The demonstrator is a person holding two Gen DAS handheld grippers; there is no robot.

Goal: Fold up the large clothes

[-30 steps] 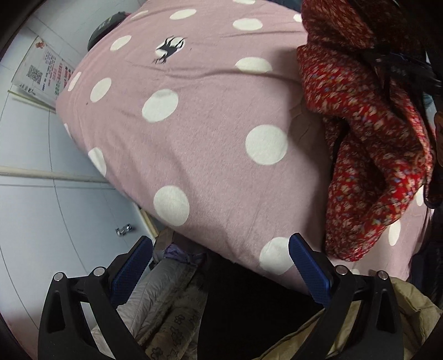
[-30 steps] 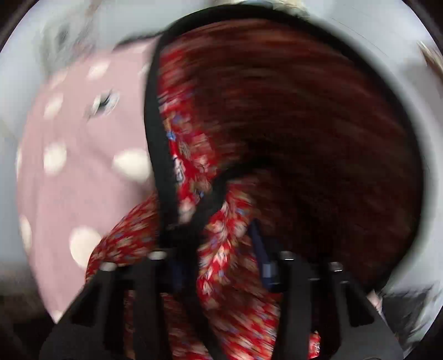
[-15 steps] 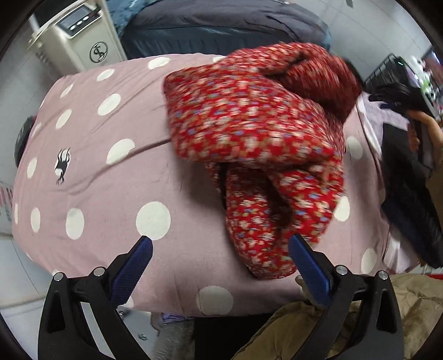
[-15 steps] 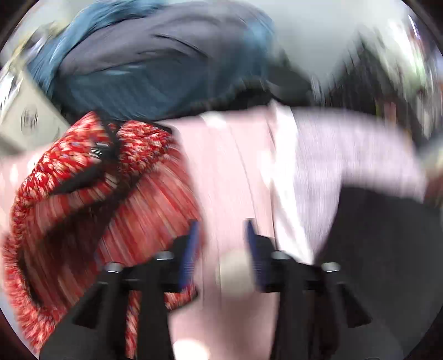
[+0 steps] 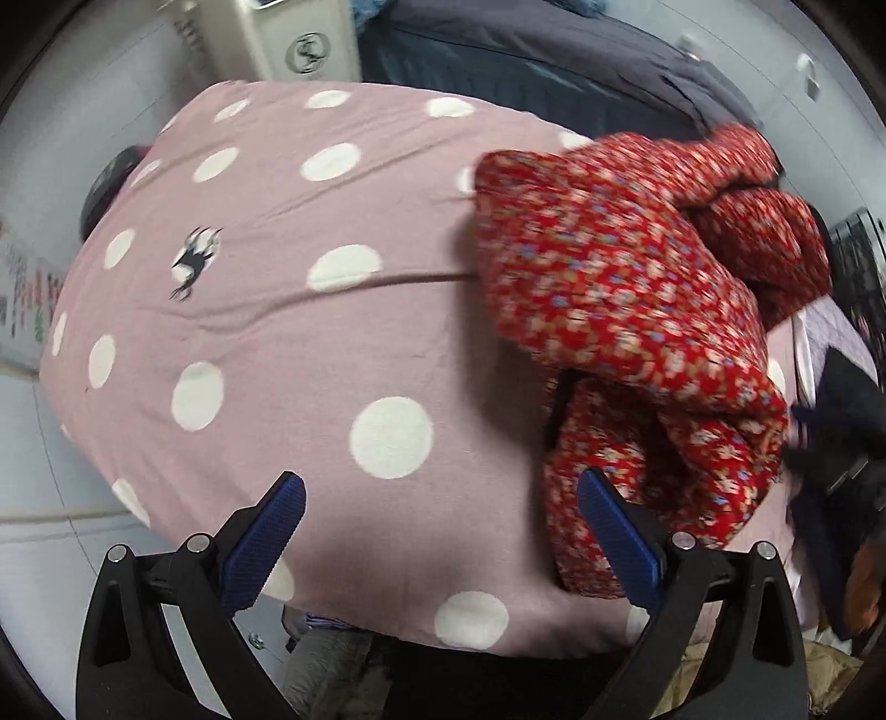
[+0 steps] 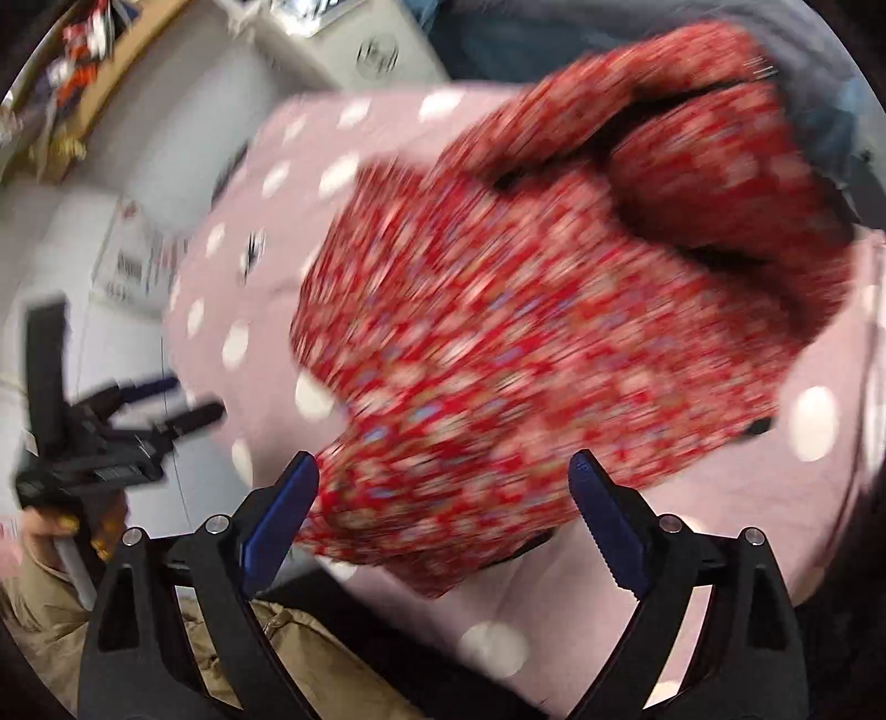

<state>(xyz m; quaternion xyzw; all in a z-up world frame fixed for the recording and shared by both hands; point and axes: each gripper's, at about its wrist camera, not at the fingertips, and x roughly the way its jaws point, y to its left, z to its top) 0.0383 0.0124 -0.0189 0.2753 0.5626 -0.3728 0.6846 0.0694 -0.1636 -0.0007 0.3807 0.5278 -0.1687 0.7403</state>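
Observation:
A red floral padded garment (image 5: 637, 310) lies crumpled on the right half of a pink bed cover with white dots (image 5: 277, 332). In the right wrist view the garment (image 6: 526, 343) fills the middle, blurred. My left gripper (image 5: 440, 531) is open and empty above the cover's near edge, with the garment's lower end by its right finger. My right gripper (image 6: 443, 515) is open and empty, just in front of the garment's near edge. The left gripper also shows at the left of the right wrist view (image 6: 166, 410).
A white heater (image 5: 288, 39) stands behind the bed at the back left. Dark blue and grey bedding (image 5: 554, 72) lies at the back. Dark clothing (image 5: 841, 421) sits at the right edge. A tan garment (image 6: 288, 653) lies below the near bed edge.
The right gripper has let go of the red garment, which now lies on the cover, and has opened wide. The left gripper's view has swung left, so the garment sits further right.

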